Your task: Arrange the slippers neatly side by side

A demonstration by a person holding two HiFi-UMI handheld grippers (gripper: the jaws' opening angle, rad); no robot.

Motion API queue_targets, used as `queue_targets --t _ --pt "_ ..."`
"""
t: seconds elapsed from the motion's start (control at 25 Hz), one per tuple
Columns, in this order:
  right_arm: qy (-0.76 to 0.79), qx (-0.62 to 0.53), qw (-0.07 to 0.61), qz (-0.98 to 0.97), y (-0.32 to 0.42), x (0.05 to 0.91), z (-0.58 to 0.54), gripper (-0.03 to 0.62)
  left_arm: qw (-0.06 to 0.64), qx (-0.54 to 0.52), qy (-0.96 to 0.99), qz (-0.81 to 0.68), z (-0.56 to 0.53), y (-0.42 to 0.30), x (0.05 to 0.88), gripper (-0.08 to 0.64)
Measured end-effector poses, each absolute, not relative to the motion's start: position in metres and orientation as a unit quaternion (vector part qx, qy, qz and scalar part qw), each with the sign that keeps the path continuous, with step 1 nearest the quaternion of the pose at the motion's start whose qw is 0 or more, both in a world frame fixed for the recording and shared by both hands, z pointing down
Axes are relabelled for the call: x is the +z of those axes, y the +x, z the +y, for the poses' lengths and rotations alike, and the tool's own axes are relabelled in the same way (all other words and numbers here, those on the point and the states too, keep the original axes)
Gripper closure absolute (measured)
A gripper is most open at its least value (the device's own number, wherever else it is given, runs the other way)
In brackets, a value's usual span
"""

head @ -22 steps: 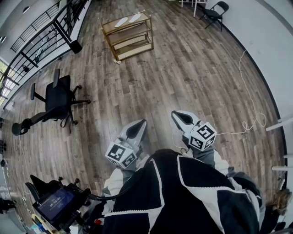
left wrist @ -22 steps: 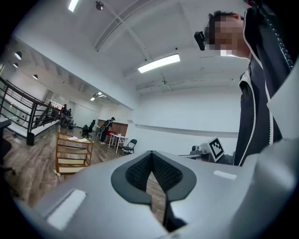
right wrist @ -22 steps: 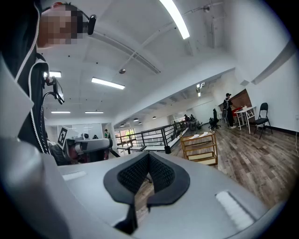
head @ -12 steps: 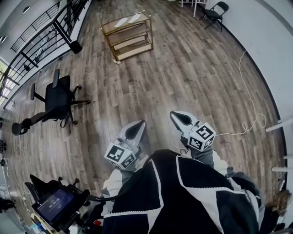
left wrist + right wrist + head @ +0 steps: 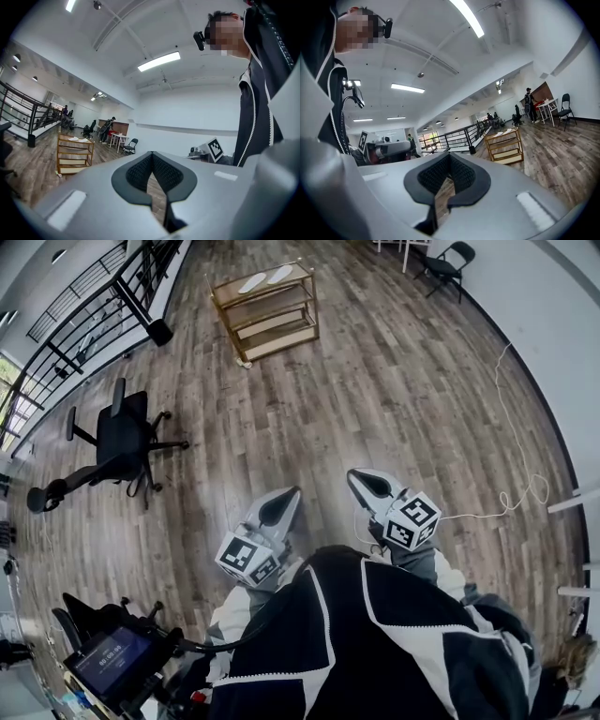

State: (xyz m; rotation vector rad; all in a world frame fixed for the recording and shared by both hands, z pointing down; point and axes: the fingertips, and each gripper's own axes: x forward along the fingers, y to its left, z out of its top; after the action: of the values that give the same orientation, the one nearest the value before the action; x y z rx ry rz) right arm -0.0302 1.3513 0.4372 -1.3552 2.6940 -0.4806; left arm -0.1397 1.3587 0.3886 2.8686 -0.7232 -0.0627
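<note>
Two white slippers [image 5: 263, 279] lie side by side on the top shelf of a wooden rack [image 5: 266, 312] far across the wood floor; the rack also shows small in the left gripper view [image 5: 74, 153] and in the right gripper view [image 5: 504, 146]. My left gripper [image 5: 280, 505] and my right gripper [image 5: 367, 481] are held level close to the person's chest, far from the rack. Both are shut with nothing between the jaws.
A black office chair [image 5: 117, 444] stands to the left by a black railing [image 5: 89, 320]. A white cable [image 5: 517, 488] trails on the floor at the right. A folding chair [image 5: 445, 268] and table stand at the back. A screen on a stand [image 5: 111, 657] is at lower left.
The view has shifted slightly; both grippers stay close to the chest, still shut.
</note>
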Motion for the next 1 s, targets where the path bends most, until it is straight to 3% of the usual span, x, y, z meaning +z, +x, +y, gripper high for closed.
queue_targets --t 0.52,1.0 --pt "-0.426 -0.178 0.050 0.886 -0.038 0.446 1.335 0.588 0.106 -0.005 0.966 -0.236 1.349 -0.132 0.400 0.541" --pt "-0.469 -0.189 0.029 0.862 -0.031 0.459 1.258 0.588 0.139 -0.021 0.972 -0.189 1.254 -0.127 0.411 0.541"
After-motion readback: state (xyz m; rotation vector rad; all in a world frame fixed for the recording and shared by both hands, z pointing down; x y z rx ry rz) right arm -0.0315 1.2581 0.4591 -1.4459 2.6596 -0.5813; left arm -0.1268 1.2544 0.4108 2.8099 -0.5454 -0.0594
